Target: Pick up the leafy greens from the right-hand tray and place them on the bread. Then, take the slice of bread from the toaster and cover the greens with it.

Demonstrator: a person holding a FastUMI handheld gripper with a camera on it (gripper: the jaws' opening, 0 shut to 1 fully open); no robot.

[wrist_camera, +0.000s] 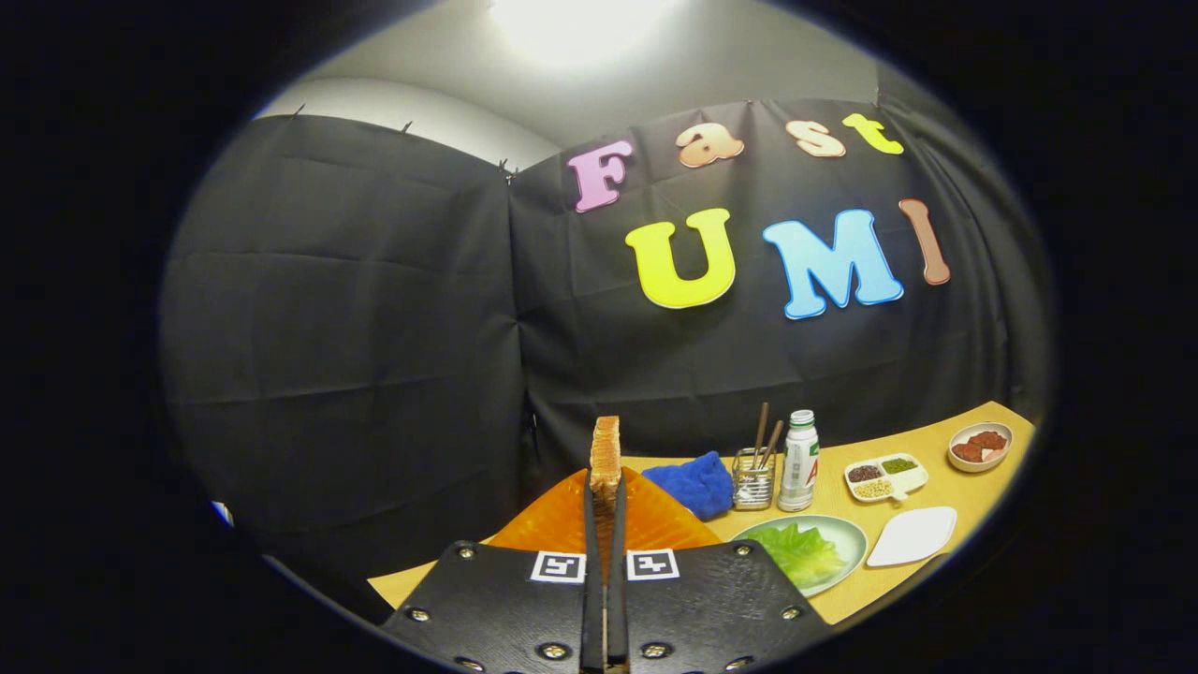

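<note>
Your hand-held gripper (606,496) is pinching the slice of bread (606,456) on edge, both fingers pressed to its two faces, the slice standing upright and poking out beyond the fingertips. It hangs above the orange toaster (562,524), so I judge you are carrying the slice away from the toaster toward the round plate (847,535).

Taking that plate as your landmark: the leafy greens (800,552) lie on it, spread over its near half. Whether bread sits under them I cannot tell. Just beyond the plate stand a wire holder with chopsticks (753,477) and a white bottle (798,461). Right beside the plate lies an empty white tray (913,535). Behind the plate, toward the toaster, is a blue cloth (694,482); a divided dish of grains (884,476) and a small bowl (979,446) sit farther off.

Keep your squeeze steady; the slice is held by a narrow strip and could pivot. Travel high enough to clear the bottle and chopsticks, come over the plate, then tip the slice flat before lowering, so it settles squarely on the greens without shoving them aside. Release only once it rests.
</note>
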